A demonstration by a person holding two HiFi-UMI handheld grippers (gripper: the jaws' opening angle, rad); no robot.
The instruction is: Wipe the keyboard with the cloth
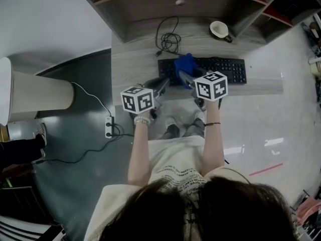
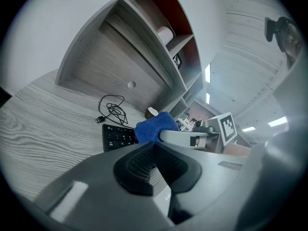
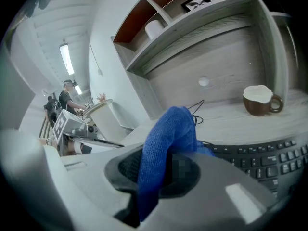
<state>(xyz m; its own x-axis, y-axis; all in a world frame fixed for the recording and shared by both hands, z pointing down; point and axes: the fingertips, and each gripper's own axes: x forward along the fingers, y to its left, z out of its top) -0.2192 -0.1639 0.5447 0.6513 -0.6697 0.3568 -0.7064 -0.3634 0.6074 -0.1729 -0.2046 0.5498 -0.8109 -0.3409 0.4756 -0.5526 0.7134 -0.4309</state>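
A black keyboard (image 1: 220, 69) lies on the grey wood desk (image 1: 135, 59). My right gripper (image 1: 182, 76) is shut on a blue cloth (image 1: 185, 63), which rests over the keyboard's left end. In the right gripper view the cloth (image 3: 166, 138) hangs bunched between the jaws, with keys (image 3: 269, 160) to its right. My left gripper (image 1: 163, 82) hovers at the desk's front edge just left of the keyboard, jaws shut with nothing in them. The left gripper view shows the cloth (image 2: 154, 126) over the keyboard's corner (image 2: 118, 138).
A coiled black cable (image 1: 168, 39) lies behind the keyboard. A brown cup (image 1: 219, 30) stands at the back right under the shelf unit (image 1: 180, 1). On the floor at the left are a power strip (image 1: 109, 127) and a white bin (image 1: 35, 94).
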